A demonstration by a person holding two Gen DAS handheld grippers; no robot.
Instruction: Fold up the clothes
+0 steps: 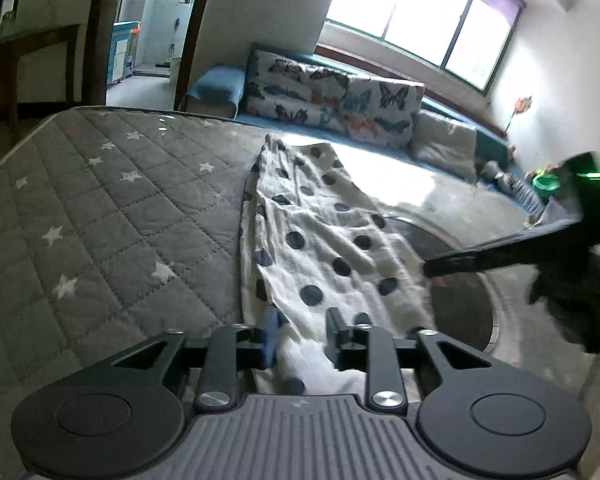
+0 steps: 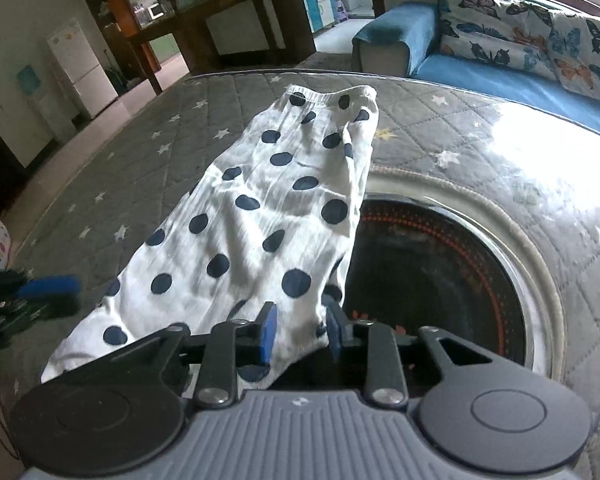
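Note:
A white garment with dark blue polka dots (image 1: 324,232) lies stretched lengthwise on a grey quilted star-patterned table cover (image 1: 100,200). Its elastic waistband is at the far end (image 2: 332,94). My left gripper (image 1: 303,334) is shut on the near hem, with cloth bunched between its blue-padded fingers. My right gripper (image 2: 300,332) is shut on the same near end of the garment (image 2: 260,200), which rises slightly off the cover (image 2: 500,160). In the left wrist view the right gripper (image 1: 430,268) meets the cloth's right edge. The left gripper (image 2: 60,292) shows at the far left of the right wrist view.
A round black hotplate (image 2: 440,264) is set into the table, partly under the garment's right edge. A blue sofa with butterfly cushions (image 1: 332,96) stands behind the table. A dark wooden desk (image 2: 204,28) and a white fridge (image 2: 80,68) are across the room.

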